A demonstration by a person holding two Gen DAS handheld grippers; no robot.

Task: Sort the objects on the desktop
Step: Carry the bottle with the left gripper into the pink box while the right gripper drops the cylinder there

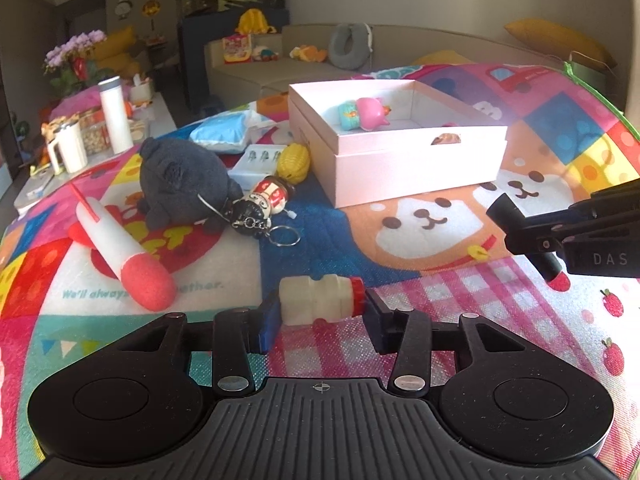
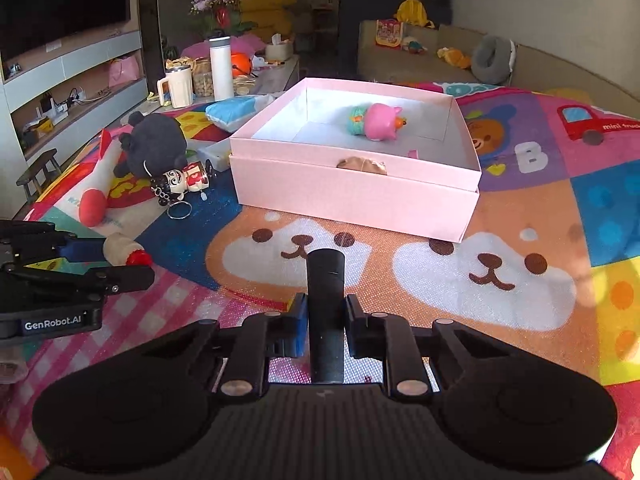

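Left wrist view: my left gripper point(image 1: 320, 312) is at bottom centre, pads clamped on the two ends of a small cream bottle point(image 1: 316, 298) with a red cap, lying crosswise on the play mat point(image 1: 420, 240). Pink box point(image 1: 400, 148) sits upper centre, open, with a pink-and-teal toy point(image 1: 362, 114) inside. Left of the box: dark plush point(image 1: 180, 184), a small figure keychain point(image 1: 260, 204), a yellow toy point(image 1: 294, 162), and a white tube with a red end point(image 1: 120, 248) at mid left. My right gripper point(image 1: 528, 236) comes in at the right edge, holding a black cylinder point(image 1: 524, 232) with a red tip.

Right wrist view: my right gripper point(image 2: 326, 320) at bottom centre, narrow, pads pinching the black cylinder point(image 2: 326, 300), which sticks out forward along the fingers. Pink box point(image 2: 352, 184) is straight ahead in the upper centre, the toy point(image 2: 378, 120) in it. My left gripper point(image 2: 108, 268) shows at the left edge with the cream bottle point(image 2: 120, 250) between its fingers. Plush point(image 2: 154, 144) and keychain point(image 2: 184, 182) sit upper left.
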